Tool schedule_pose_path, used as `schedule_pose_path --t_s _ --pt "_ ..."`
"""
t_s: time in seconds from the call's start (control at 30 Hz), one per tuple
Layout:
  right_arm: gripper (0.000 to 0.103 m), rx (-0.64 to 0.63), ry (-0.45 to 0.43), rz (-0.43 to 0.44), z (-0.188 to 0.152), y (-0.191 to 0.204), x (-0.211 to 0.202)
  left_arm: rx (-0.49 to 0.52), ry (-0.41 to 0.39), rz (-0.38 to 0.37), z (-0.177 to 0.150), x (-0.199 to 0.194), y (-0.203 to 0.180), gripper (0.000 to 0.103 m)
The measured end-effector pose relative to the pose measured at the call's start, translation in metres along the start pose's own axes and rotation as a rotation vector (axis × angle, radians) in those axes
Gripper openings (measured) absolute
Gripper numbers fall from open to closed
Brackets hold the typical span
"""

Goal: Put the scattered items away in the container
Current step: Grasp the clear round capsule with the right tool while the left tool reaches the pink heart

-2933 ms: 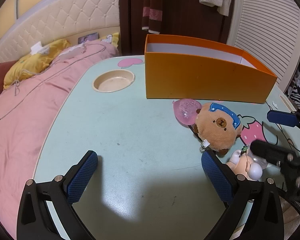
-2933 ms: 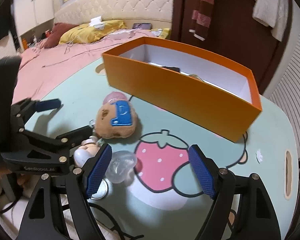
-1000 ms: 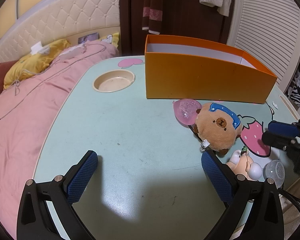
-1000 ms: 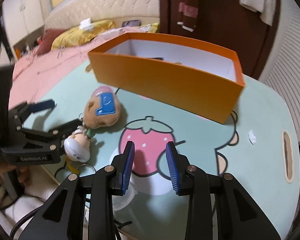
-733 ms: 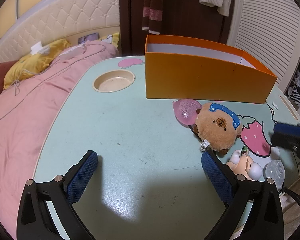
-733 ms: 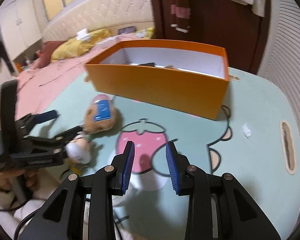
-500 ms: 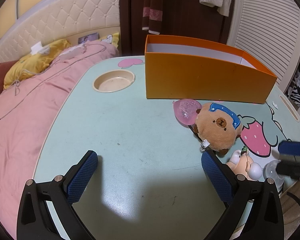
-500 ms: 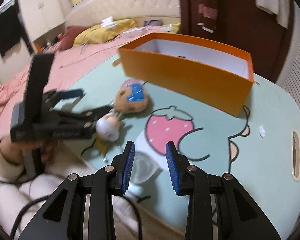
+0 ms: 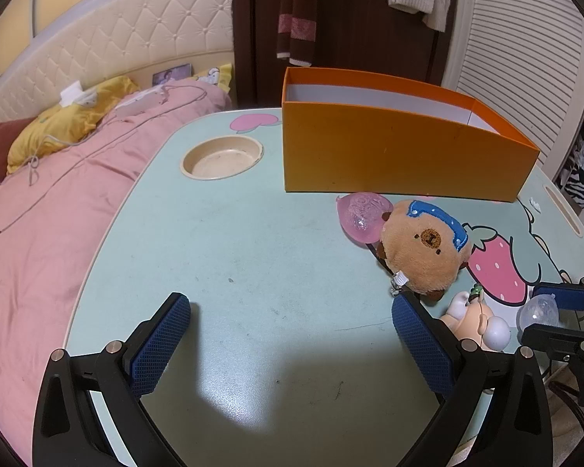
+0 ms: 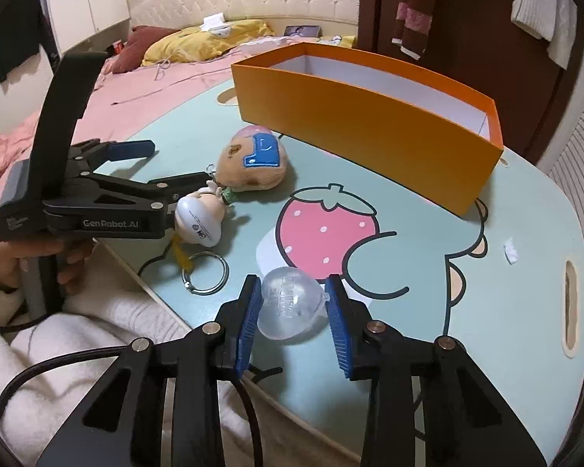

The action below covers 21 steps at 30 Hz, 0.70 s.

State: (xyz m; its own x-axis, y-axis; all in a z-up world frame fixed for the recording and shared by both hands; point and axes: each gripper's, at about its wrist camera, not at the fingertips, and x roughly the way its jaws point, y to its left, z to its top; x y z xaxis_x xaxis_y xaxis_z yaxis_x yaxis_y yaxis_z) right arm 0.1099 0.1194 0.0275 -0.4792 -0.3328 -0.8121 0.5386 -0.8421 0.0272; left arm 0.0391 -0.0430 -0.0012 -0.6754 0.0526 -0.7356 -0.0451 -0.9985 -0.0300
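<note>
Pink quilt (image 9: 39, 210) with trailing cable (image 9: 58, 179), yellow pillow (image 9: 66, 124) against tufted cream headboard (image 9: 136, 54), striped scarf (image 9: 296, 11) on dark door (image 9: 350, 31), round recessed cup holder (image 9: 222, 155), strawberry print (image 10: 323, 229)

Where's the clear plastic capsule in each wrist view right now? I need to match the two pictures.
Left wrist: clear plastic capsule at far right edge, between the right hand-held gripper's pads.
Right wrist: capsule at lower centre, between the two blue pads.
Shared landmark: the orange box behind it.

Warm indoor light, sharp focus, fisheye-bent edges, dark corner vignette
</note>
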Motion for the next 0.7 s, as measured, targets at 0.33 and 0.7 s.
schedule_pose_path --t_s 0.33,0.7 --pt "0.031 0.088 -0.031 0.064 0.002 -0.019 -0.002 -0.045 0.002 -0.050 0.014 -0.008 0.009 0.103" --pt "0.030 0.127 -0.052 0.101 0.005 -0.031 -0.002 -0.093 0.071 -0.139 0.072 0.029 0.000 0.062"
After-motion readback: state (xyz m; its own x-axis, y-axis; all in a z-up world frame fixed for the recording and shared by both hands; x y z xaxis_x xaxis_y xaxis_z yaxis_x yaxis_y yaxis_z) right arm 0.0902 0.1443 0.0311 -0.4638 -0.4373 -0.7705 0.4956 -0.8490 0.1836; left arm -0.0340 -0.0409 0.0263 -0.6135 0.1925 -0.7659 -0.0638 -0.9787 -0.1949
